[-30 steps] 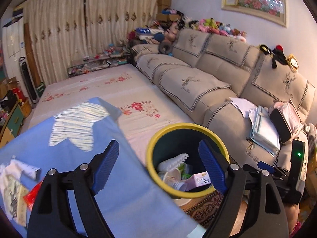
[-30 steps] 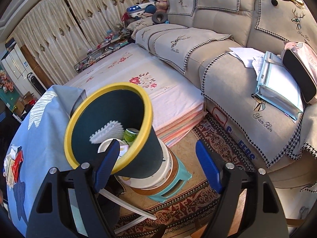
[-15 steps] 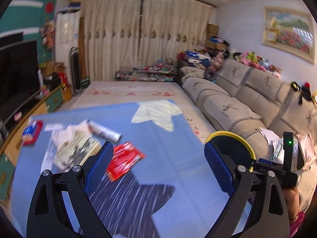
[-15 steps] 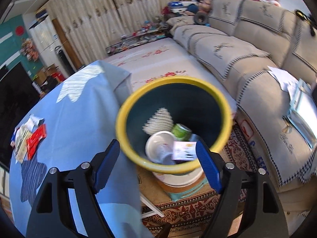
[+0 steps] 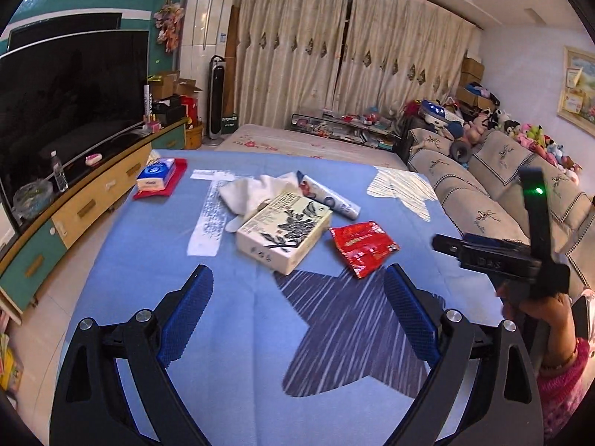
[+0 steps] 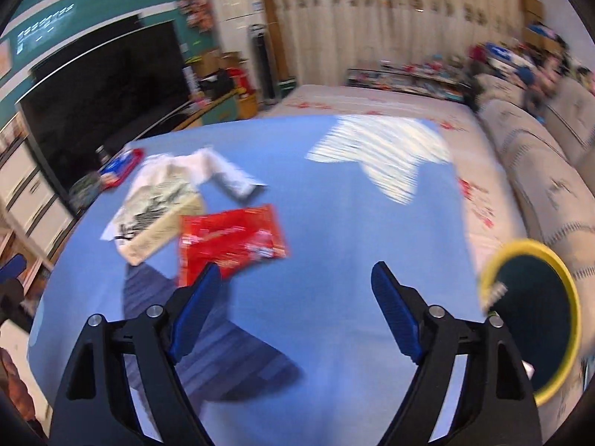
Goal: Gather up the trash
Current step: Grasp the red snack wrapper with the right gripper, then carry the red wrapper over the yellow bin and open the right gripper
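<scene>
Left claw (image 5: 297, 316) spread wide, holding nothing, hovering over the blue-clothed bench (image 5: 230, 334); right claw (image 6: 293, 308) likewise spread and holding nothing, view motion-blurred. Trash lies mid-bench: red wrapper (image 5: 362, 243) just right of a cream printed box (image 5: 284, 230), with a white crumpled cloth (image 5: 253, 193) and a tube (image 5: 329, 197) touching the box behind it. Yellow-rimmed bin (image 6: 535, 327) sits off the bench's right edge, well apart from the trash; tissue pack (image 5: 156, 174) at far left corner.

left gripper (image 5: 297, 293) agape, right gripper (image 6: 293, 290) agape, empty
</scene>
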A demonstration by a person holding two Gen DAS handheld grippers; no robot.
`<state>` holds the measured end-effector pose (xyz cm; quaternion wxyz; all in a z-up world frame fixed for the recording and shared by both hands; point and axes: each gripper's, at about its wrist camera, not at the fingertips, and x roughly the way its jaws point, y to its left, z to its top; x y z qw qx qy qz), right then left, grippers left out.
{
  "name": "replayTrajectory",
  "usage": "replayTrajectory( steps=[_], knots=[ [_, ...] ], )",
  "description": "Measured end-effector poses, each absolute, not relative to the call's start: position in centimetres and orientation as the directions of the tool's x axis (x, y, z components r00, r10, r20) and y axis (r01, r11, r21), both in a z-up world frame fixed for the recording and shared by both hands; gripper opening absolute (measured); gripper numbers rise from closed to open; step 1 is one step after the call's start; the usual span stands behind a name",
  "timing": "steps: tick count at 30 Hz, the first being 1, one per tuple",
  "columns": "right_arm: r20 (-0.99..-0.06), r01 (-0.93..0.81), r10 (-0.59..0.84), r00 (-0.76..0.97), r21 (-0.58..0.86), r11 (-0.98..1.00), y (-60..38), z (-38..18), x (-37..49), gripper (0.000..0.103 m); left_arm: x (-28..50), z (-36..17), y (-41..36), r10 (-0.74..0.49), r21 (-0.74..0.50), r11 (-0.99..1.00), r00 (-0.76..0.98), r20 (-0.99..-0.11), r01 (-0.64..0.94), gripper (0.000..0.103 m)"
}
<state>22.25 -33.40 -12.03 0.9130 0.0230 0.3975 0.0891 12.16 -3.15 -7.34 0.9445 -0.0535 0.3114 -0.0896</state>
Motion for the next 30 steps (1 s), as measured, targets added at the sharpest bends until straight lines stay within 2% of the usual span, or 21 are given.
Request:
replayTrajectory(
  steps=[1,3,5,9,15,22,25,27,28,30],
  knots=[
    [-0.726,-0.180,0.201,0.658,0.107,0.978,-32.1,-12.1,23.1,0.081,12.3,-7.2,-3.3,-0.199,-0.157,0.979,0.790,-0.580,0.132,0.091],
    [-0.732,-0.236,0.223,0.644,0.087,0.968,-29.8,-12.5,24.8,0.091,12.2,-7.3,-2.9,-0.199,-0.162,0.978,0.789,-0.582,0.128,0.092],
    [-0.748,-0.262,0.215,0.628,0.057,0.963,-28.0,-13.3,26.1,0.093,12.2,-7.5,-2.4,-0.208,-0.175,0.976,0.786,-0.583,0.129,0.092],
    [-0.791,-0.309,0.247,0.560,0.077,0.948,-26.1,-14.8,29.0,0.094,12.4,-7.5,-2.4,-0.209,-0.179,0.976,0.781,-0.588,0.127,0.092],
    [-0.833,-0.324,0.209,0.513,0.038,0.945,-25.3,-16.6,30.3,0.095,12.9,-8.2,-2.3,-0.217,-0.194,0.973,0.772,-0.598,0.123,0.092],
    [-0.843,-0.317,0.173,0.509,0.003,0.949,-24.4,-17.5,30.8,0.094,13.9,-9.2,-2.9,-0.225,-0.198,0.972,0.754,-0.618,0.127,0.092],
    [-0.844,-0.304,0.146,0.516,-0.021,0.952,-24.1,-17.7,30.9,0.082,14.0,-9.5,-3.1,-0.229,-0.199,0.971,0.749,-0.622,0.131,0.091],
    [-0.841,-0.290,0.141,0.522,-0.019,0.957,-24.5,-17.3,30.8,0.058,14.0,-9.6,-3.3,-0.227,-0.197,0.972,0.748,-0.623,0.131,0.092],
    [-0.842,-0.281,0.137,0.522,-0.018,0.960,-24.8,-17.1,30.8,0.052,14.1,-9.7,-3.3,-0.228,-0.198,0.971,0.748,-0.624,0.131,0.091],
    [-0.841,-0.256,0.131,0.524,-0.009,0.967,-25.5,-16.9,30.8,0.032,14.1,-9.8,-3.4,-0.229,-0.200,0.971,0.747,-0.624,0.131,0.092]
  ],
)
